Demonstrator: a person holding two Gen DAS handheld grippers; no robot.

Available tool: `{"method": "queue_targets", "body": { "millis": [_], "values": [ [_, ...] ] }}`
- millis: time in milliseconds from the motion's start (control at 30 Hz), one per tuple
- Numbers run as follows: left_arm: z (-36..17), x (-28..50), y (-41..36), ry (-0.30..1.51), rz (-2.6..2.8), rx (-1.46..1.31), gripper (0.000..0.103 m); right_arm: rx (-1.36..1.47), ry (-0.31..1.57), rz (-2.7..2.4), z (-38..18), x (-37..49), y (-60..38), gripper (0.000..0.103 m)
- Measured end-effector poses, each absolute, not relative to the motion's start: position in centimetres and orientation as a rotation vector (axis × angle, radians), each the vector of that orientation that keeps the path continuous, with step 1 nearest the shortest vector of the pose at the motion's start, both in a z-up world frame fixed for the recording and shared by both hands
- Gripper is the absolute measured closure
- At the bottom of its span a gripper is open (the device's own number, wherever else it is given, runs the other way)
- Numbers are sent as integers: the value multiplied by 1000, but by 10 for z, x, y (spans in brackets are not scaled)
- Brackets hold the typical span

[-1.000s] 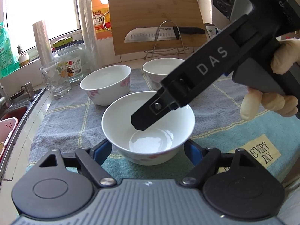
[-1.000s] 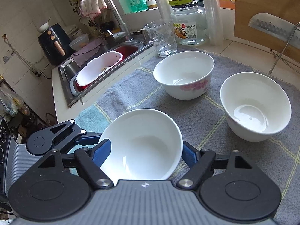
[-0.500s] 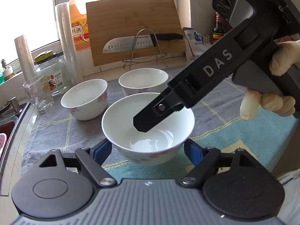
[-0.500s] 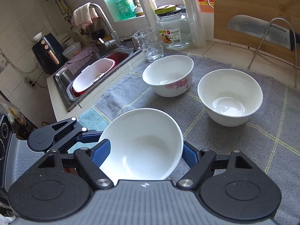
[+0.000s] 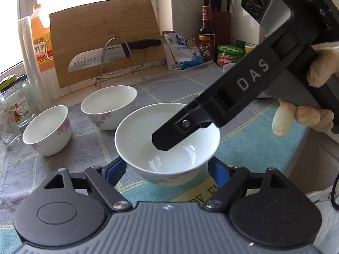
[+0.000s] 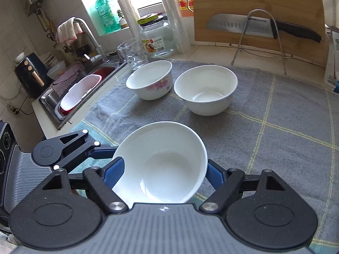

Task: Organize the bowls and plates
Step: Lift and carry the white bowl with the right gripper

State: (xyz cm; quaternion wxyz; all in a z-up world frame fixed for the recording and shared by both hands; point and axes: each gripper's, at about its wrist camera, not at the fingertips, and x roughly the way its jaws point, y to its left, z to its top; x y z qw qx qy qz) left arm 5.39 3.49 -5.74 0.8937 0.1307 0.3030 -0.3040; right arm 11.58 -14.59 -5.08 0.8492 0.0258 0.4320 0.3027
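Observation:
A white bowl [image 5: 135, 131] hangs a little above the cloth, with both grippers on it. My left gripper [image 5: 167, 170] is shut on it, its blue pads against the lower sides. In the right wrist view the same bowl [image 6: 163, 165] is tilted between the blue pads of my right gripper [image 6: 164, 171]. Those jaws are opening, but the pads still touch the bowl. One right finger [image 5: 169, 137] reaches over the bowl's inside. Two more white bowls, one with pink flowers [image 6: 149, 80] and one plain [image 6: 206, 90], stand on the grey cloth [image 6: 275, 127].
A sink [image 6: 80, 89] with a red-and-white basin lies to the left, with a glass [image 6: 132, 53] and a jar [image 6: 156, 40] beside it. A cutting board [image 5: 106, 38] and a knife on a wire rack stand at the back. Bottles and a bag sit back right.
Both grippers have carried the bowl to the right and back from the two standing bowls, which now look farther off and more to the left. The grip looks unchanged.

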Motion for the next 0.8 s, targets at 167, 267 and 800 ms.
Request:
{"method": "queue_targets", "body": {
  "millis": [167,267,800],
  "values": [
    [-61,50,19,640,-683,279,19,79,913,586,-53,106,-164,16],
    [-63,50,12,650,-713,273,19,84,917,560,-56,102,-172,16],
    [-70,54,-6,698,-749,270,19,100,961,536,-68,101,-191,15]
  ]
}}
